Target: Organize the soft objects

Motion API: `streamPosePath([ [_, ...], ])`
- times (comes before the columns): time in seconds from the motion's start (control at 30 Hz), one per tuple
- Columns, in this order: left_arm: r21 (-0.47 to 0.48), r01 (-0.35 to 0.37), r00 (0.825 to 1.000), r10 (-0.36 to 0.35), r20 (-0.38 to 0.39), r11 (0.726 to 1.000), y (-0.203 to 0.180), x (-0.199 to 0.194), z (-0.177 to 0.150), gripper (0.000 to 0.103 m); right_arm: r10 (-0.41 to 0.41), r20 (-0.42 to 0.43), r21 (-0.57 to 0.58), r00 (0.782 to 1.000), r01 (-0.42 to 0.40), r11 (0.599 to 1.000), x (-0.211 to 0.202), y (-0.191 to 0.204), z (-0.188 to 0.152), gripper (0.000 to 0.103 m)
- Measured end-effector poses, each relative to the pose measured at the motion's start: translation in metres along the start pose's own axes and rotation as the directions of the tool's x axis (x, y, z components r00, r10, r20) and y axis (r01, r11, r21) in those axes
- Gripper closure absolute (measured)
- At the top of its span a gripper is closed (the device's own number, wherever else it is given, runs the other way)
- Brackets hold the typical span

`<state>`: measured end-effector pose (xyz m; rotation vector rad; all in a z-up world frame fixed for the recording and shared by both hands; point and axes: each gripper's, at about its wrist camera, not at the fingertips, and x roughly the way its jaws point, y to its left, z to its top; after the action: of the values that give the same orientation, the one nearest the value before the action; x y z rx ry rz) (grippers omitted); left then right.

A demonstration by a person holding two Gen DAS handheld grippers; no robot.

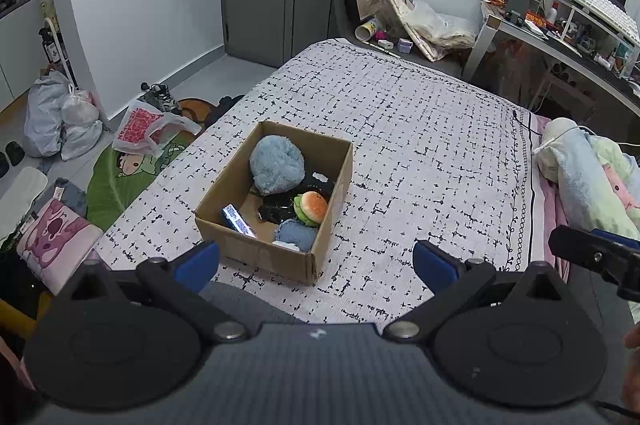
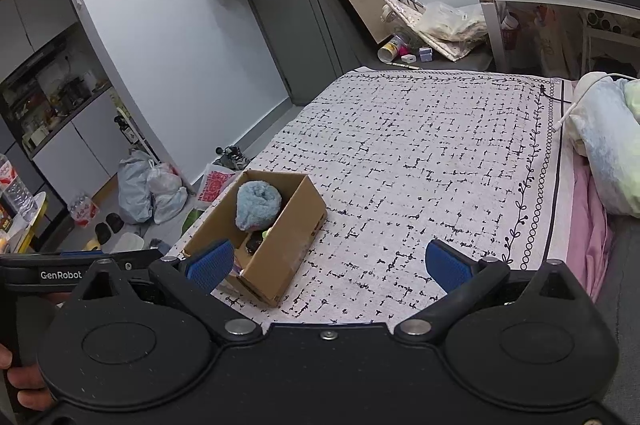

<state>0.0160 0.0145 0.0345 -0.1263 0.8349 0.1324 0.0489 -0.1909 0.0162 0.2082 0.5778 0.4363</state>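
An open brown cardboard box (image 1: 276,201) sits on the bed, on a white bedspread printed with broken black grid marks (image 1: 420,129), near the bedspread's left edge. Inside the box, a large fluffy pale-blue plush ball (image 1: 277,164) fills the far end; in the right wrist view the same ball (image 2: 258,205) rises above the box wall (image 2: 280,253). Beside it, toward the right wall, lies a small plush hamburger with a tan bun and green lettuce edge (image 1: 311,208), resting against a crumpled black soft item (image 1: 280,207). A smaller blue-grey fuzzy piece (image 1: 296,236) lies in the near right corner, and a small blue-and-white printed packet (image 1: 239,220) leans in the near left corner. The left gripper (image 1: 316,261) hangs above the near end of the box with its blue-padded fingers (image 1: 198,262) spread wide, holding nothing. The right gripper (image 2: 328,265) is just as wide open and empty, over the bedspread just right of the box; its left blue pad (image 2: 210,263) overlaps the box's near corner in the picture. A pale-blue fleece blanket bundled with light green fabric (image 1: 588,169) lies at the right edge of the bed, apart from the box. On the floor to the left lie white plastic bags (image 1: 60,121), and a cluttered desk with a white keyboard (image 1: 600,5) stands at the far right.
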Motion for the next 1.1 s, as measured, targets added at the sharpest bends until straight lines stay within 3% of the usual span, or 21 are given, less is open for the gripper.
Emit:
streamPosePath([
  [1.1, -0.010, -0.004, 1.000, 0.004, -0.001, 1.000, 0.0061, 0.0031, -0.0050, 0.001, -0.013, -0.028, -0.014, 1.000, 0.013, 1.000, 0.0071, 0.0026, -0.0034, 0.000],
])
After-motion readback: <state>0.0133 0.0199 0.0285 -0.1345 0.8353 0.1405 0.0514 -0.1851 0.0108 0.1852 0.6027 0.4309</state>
